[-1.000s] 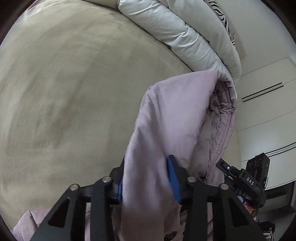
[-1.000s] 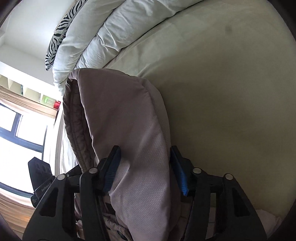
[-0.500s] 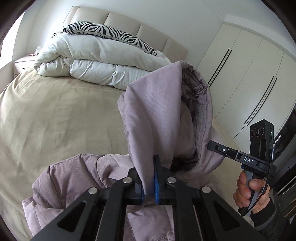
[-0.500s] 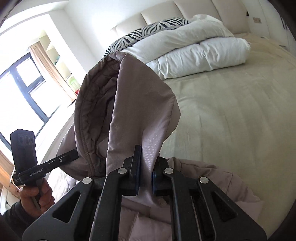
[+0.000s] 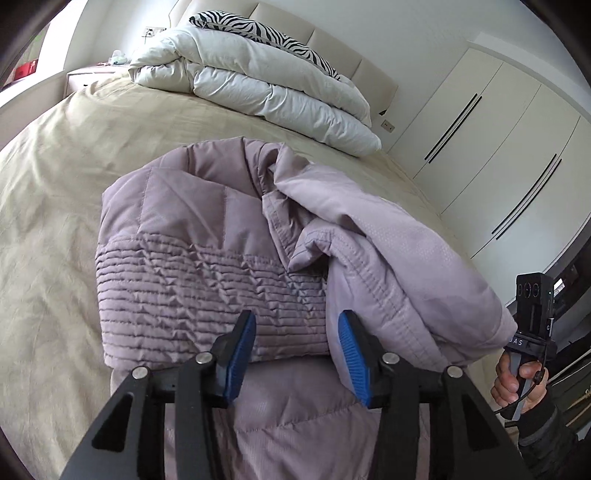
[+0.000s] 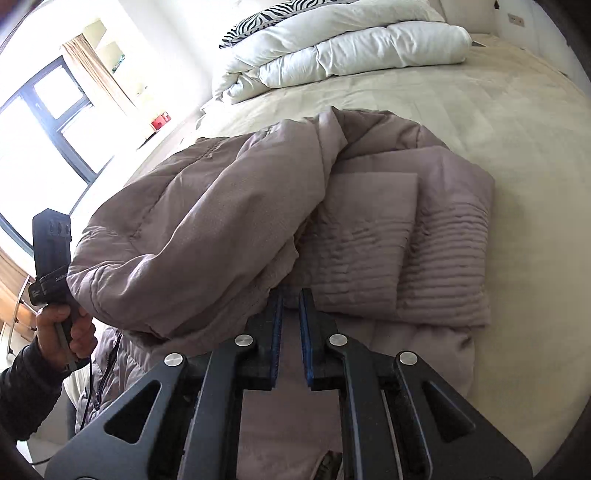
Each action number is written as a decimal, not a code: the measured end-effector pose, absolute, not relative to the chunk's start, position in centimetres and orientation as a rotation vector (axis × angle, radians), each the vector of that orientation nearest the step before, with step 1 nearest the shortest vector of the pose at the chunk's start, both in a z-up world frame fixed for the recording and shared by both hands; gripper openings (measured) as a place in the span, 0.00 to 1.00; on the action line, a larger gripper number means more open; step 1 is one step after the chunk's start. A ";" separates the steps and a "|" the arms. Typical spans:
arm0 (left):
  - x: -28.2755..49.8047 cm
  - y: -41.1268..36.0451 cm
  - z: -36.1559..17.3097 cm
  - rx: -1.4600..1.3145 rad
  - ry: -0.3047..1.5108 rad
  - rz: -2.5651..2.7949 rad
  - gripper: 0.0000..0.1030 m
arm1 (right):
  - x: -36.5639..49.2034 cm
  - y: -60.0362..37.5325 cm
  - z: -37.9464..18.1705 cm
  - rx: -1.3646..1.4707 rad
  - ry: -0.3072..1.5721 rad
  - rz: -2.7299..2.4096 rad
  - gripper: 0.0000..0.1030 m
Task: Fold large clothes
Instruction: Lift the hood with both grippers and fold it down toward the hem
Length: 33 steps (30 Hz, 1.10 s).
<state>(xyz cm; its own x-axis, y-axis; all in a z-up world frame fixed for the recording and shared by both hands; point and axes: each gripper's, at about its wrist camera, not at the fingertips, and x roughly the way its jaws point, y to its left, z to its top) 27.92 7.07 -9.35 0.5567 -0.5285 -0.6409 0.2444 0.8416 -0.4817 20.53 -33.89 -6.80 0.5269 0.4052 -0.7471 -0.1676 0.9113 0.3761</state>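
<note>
On the bed (image 5: 74, 155), near its foot edge, the jacket (image 5: 207, 266) is seen doubled over, its hood side heaped unevenly. The left gripper (image 5: 295, 350) is opening, pinching nothing; the right gripper (image 6: 291, 332) is pressed together, apparently empty. Flattening is judged outstanding.

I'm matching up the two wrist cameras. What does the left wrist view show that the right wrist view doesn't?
Only the left view: the wardrobe doors, the left gripper with jaws opening and nothing pinched between them, and the hand holding the other gripper.

Only the right view: the window, a curtain, the right gripper with jaws nearly together, and the other hand.

Both: the jacket folded on the bed, the white duvet and the zebra pillow.
</note>
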 end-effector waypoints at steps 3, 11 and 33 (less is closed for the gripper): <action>27.1 8.3 -8.8 -0.386 0.884 -0.420 0.59 | 18.7 -35.9 -6.5 0.357 0.947 0.329 0.10; 28.7 6.5 -1.2 -0.442 0.772 -0.493 0.83 | 19.7 -35.9 -3.6 0.624 0.890 0.419 1.00; 41.2 -0.4 -7.0 -0.307 0.926 -0.444 0.18 | 32.7 -31.4 -5.5 0.605 0.932 0.263 0.22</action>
